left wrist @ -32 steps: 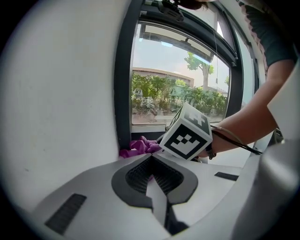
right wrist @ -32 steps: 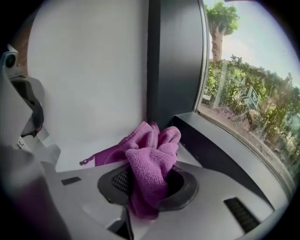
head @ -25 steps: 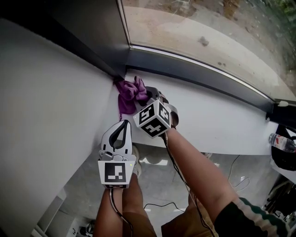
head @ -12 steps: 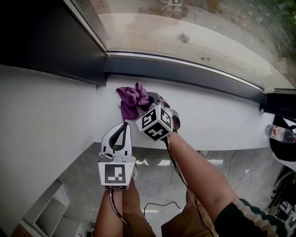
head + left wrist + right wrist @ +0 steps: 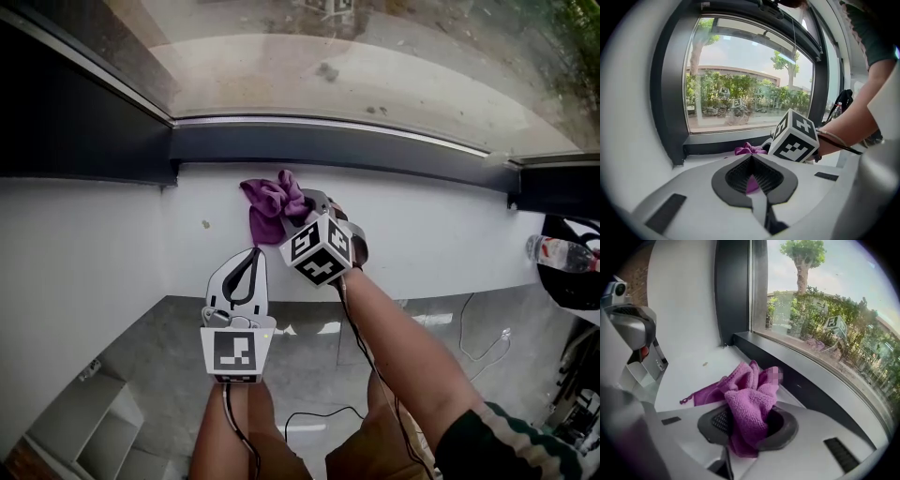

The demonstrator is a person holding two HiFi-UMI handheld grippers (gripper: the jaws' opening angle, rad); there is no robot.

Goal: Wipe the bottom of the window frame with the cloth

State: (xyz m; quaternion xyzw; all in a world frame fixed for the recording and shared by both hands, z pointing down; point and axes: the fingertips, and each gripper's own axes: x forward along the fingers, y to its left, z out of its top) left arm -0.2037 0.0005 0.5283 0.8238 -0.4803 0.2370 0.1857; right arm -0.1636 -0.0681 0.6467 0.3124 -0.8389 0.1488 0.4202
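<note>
A crumpled purple cloth [image 5: 271, 203] lies on the white sill [image 5: 441, 234], just below the dark bottom rail of the window frame [image 5: 375, 150]. My right gripper [image 5: 307, 208] is shut on the cloth [image 5: 749, 405], which bulges up between the jaws and trails onto the sill. The rail [image 5: 797, 378] runs close along the cloth's right side in the right gripper view. My left gripper [image 5: 252, 257] is shut and holds nothing; it hangs at the sill's front edge, just behind and left of the right one. In the left gripper view the cloth [image 5: 748, 150] shows beyond the left gripper [image 5: 751, 161].
The frame's dark left upright [image 5: 84, 131] meets the rail at a corner to the left of the cloth. A small speck [image 5: 205, 224] lies on the sill. At the far right are a water bottle [image 5: 561, 253] and a black bag [image 5: 574, 291]. Cables [image 5: 480, 339] run over the floor below.
The right gripper has dragged the cloth rightward along the sill, away from the left corner of the frame. The left gripper has kept its place beside it, still shut.
</note>
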